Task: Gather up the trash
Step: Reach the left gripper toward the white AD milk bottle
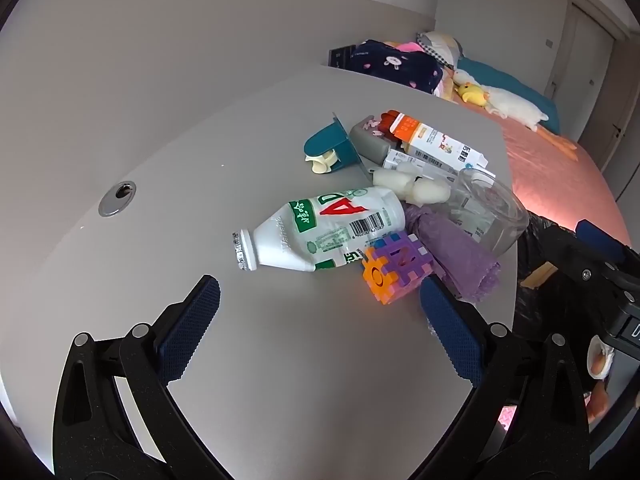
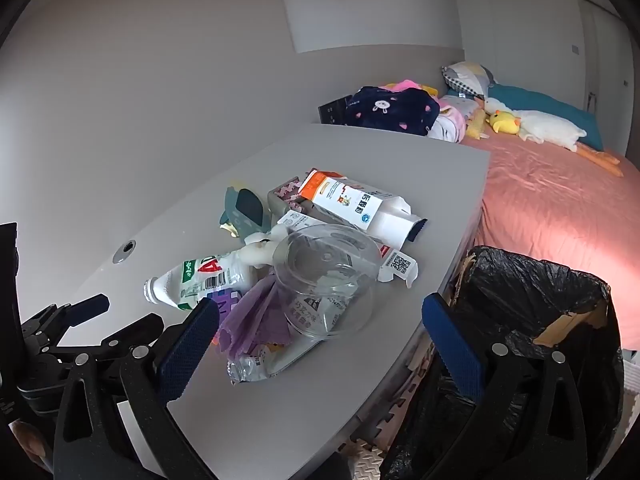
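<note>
Cup overlaps bottle.

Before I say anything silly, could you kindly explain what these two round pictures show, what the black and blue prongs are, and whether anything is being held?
There is no robot here: a person carries a handheld two-finger claw in each hand, and a wide-angle camera on each looks forward along its fingers. One picture comes from the left claw, the other from the right claw; the blue-padded prongs are their fingers. Both stand wide open and hold nothing.

On the grey table lies a pile: a white plastic bottle on its side, a clear plastic cup, a crumpled purple bag, an orange-and-white carton and a colourful foam puzzle cube. Beside the table stands a bin lined with a black bag, presumably for the trash. Behind is a pink bed with plush toys.
</note>
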